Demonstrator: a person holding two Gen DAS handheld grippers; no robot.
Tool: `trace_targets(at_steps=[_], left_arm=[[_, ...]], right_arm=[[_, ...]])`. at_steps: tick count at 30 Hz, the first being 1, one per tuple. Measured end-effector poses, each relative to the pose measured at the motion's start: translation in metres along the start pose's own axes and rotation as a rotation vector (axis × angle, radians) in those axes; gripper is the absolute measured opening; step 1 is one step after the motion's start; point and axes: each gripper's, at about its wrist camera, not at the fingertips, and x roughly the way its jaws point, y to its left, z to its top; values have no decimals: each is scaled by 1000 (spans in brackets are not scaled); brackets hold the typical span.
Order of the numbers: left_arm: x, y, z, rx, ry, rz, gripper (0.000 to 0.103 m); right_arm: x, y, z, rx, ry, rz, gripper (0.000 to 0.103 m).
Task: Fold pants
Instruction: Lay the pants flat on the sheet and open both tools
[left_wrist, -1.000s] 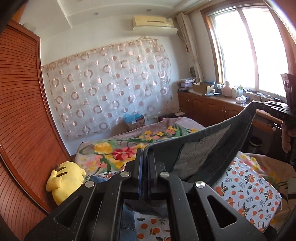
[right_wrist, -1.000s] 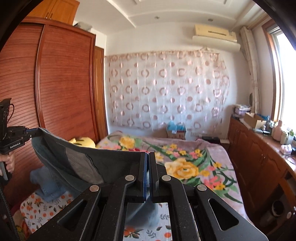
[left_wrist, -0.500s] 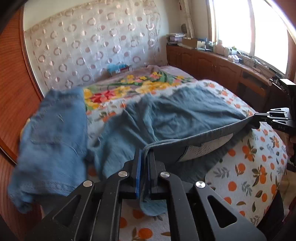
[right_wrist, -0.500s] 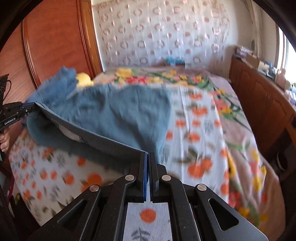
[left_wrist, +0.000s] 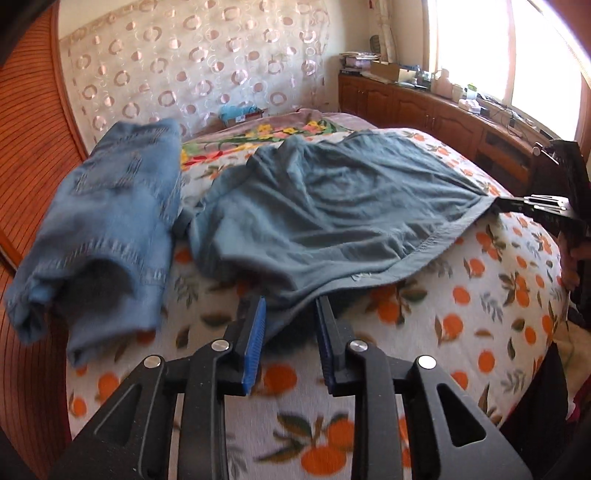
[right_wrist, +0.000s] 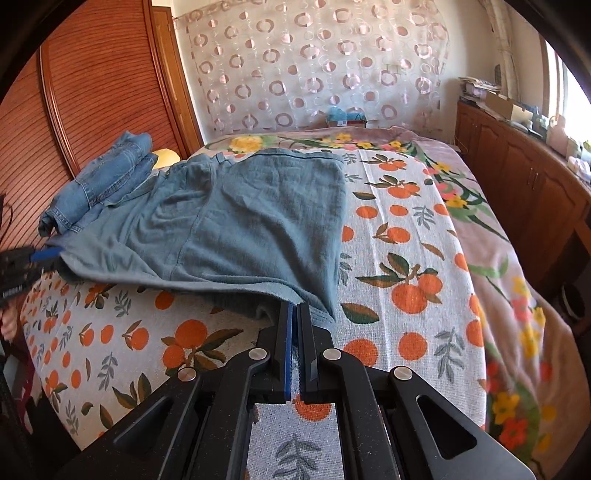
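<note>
Grey-blue pants (left_wrist: 332, 210) lie spread on the orange-print bedspread (left_wrist: 461, 332), also in the right wrist view (right_wrist: 240, 229). My left gripper (left_wrist: 290, 301) is open, its jaws apart at the waistband's near corner, the cloth edge lying between them. My right gripper (right_wrist: 295, 306) is shut on the other waistband corner; it also shows in the left wrist view (left_wrist: 532, 203). The left gripper shows in the right wrist view (right_wrist: 33, 258) at the far left.
Folded light-blue jeans (left_wrist: 103, 229) lie at the left of the bed, by the wooden wardrobe (right_wrist: 92, 92). A yellow plush (right_wrist: 166, 157) sits behind them. A wooden cabinet (right_wrist: 524, 177) runs along the right. A floral blanket (right_wrist: 498, 258) covers the bed's right side.
The pants were swung down from the air and laid flat on the bed. My left gripper has opened and let go of the waistband. The right stays shut on it.
</note>
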Motion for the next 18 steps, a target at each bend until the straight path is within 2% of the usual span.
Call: trace_targets(at_steps=[4, 10, 12, 18], left_arm=[[-7, 1, -17, -29, 3, -6, 28], [-4, 0, -23, -22, 18, 11, 35], [-3, -2, -25, -13, 18, 22, 43], [3, 5, -33, -26, 36, 53, 44]], right_arm=[[0, 1, -4, 1, -7, -7, 1], [1, 0, -7, 6, -3, -4, 1], [2, -2, -8, 15, 3, 4, 1], [3, -1, -8, 13, 7, -1, 1]])
